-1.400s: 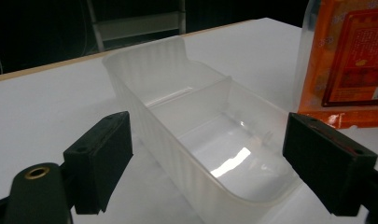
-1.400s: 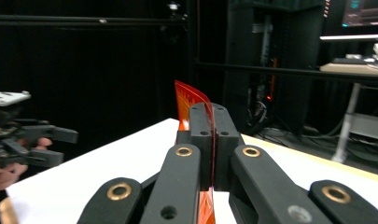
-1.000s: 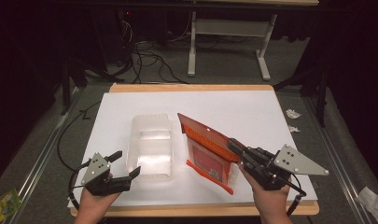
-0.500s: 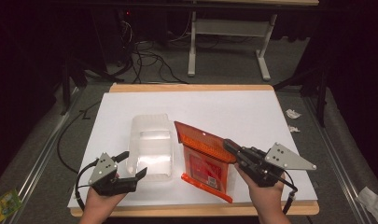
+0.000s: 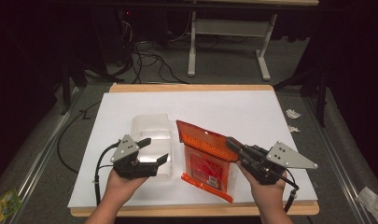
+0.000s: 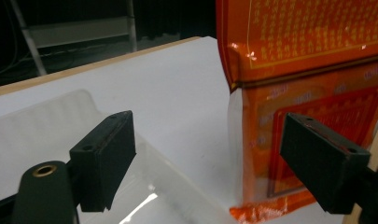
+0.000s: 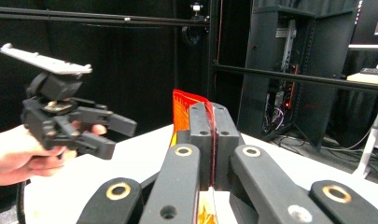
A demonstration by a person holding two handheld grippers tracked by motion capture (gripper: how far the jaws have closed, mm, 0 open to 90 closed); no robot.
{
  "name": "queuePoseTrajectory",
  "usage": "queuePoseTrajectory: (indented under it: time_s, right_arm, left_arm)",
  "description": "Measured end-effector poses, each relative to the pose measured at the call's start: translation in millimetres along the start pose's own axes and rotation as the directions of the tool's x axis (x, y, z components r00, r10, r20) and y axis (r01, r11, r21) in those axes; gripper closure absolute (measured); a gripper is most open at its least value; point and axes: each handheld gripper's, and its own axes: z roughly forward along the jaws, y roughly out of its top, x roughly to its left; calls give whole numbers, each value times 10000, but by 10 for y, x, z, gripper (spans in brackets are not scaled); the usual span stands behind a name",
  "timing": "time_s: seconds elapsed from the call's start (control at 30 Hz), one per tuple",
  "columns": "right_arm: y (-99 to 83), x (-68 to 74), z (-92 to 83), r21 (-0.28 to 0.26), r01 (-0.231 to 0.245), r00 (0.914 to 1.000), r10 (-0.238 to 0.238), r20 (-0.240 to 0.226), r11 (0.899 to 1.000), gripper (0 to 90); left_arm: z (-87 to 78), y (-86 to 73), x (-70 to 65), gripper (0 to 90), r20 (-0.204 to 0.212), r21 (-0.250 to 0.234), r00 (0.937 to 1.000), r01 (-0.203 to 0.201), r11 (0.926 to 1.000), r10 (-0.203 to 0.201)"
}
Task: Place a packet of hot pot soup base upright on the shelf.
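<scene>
The right gripper has its black jaws clamped flat on the right edge of a glossy orange-red plastic packet printed with gold lettering. It holds the packet upright, tilted toward the left, with the bottom edge resting on the white table sheet near the front. In the right gripper view the thin packet edge rises from between the closed jaws.

To the left, the left gripper hangs with its jaws spread wide and nothing between them, poised over the near end of a clear rectangular plastic tub. The tub lies just left of the packet. In the left gripper view the packet stands just beyond the far jaw and the tub rim lies below.

Judging from this, the packet is gripped and lifted on end, but it is not yet in the tub. The left gripper probably has to steady the tub or take the packet's free side.
</scene>
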Motion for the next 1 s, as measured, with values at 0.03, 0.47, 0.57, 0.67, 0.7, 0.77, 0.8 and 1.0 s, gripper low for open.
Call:
queuePoseTrajectory:
  time_s: [0.03, 0.47, 0.57, 0.67, 0.7, 0.77, 0.8, 1.0]
  right_arm:
    - [-2, -6, -3, 6, -2, 10000, 3, -14, 10000, 900]
    - [-70, -115, -62, 33, -141, 9997, 140, 220, 9999, 900]
    - [-88, -131, -78, 25, -174, 9995, 173, 262, 9998, 900]
    - [-103, -148, -93, 39, -221, 9993, 219, 317, 9997, 900]
    - [-117, -168, -108, 89, -271, 9988, 267, 415, 9996, 900]
    - [-140, -192, -125, 143, -361, 9978, 352, 569, 9992, 900]
    - [-140, -192, -125, 143, -361, 9978, 352, 569, 9992, 900]
    - [-203, -253, -189, 187, -722, 9940, 705, 833, 9972, 898]
  left_arm:
    - [48, 36, -5, 194, 117, -9, 9999, 69, 10000, -69]
    - [651, 321, -42, 309, 1583, -47, 9836, 881, 9961, -863]
    - [716, 345, -62, 375, 1886, -124, 9769, 1045, 9945, -1003]
    - [734, 364, -100, 507, 1981, -281, 9754, 1044, 9941, -968]
    - [733, 366, -113, 594, 1830, -309, 9789, 985, 9947, -912]
    - [725, 358, -121, 724, 1711, -400, 9818, 903, 9951, -822]
    - [722, 352, -129, 724, 1679, -449, 9826, 884, 9951, -797]
    - [699, 337, -215, 890, 1572, -628, 9872, 356, 9974, -253]
